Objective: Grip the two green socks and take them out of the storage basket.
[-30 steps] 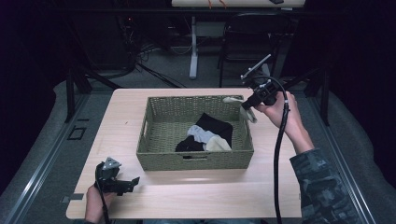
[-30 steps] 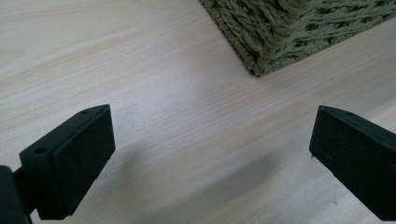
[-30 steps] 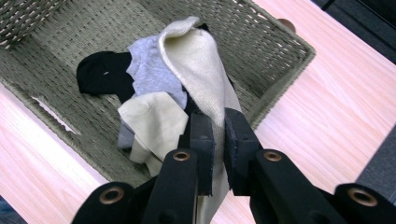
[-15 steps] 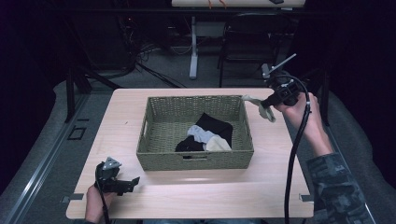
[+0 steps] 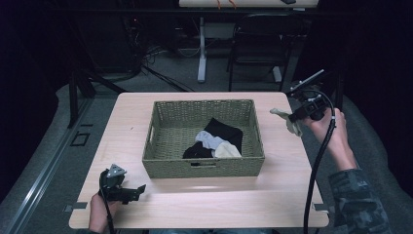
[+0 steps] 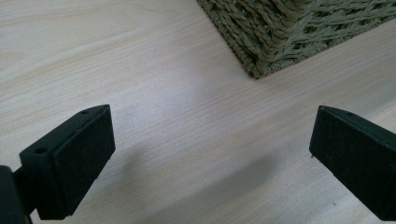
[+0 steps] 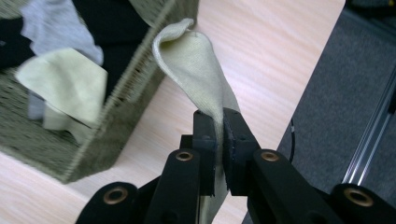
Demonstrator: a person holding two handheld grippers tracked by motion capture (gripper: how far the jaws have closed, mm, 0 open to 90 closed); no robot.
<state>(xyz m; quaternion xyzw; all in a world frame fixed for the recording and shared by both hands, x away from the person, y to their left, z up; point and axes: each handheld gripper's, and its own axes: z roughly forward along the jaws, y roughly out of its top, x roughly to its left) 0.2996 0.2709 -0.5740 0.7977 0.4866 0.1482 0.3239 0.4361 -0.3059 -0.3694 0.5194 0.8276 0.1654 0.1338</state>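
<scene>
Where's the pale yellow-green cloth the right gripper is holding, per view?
High view: pale cloth hangs from the right gripper, right of the basket, over the table's right edge.
Left gripper view: not in it; basket corner top right.
Right gripper view: cloth centre, pinched between the jaws.
Shared landmark: the woven basket.

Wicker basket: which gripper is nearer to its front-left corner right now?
Left. The left gripper rests on the table just in front of that corner of the wicker basket. The right gripper, shut on a pale cloth, is past the far right side.
</scene>
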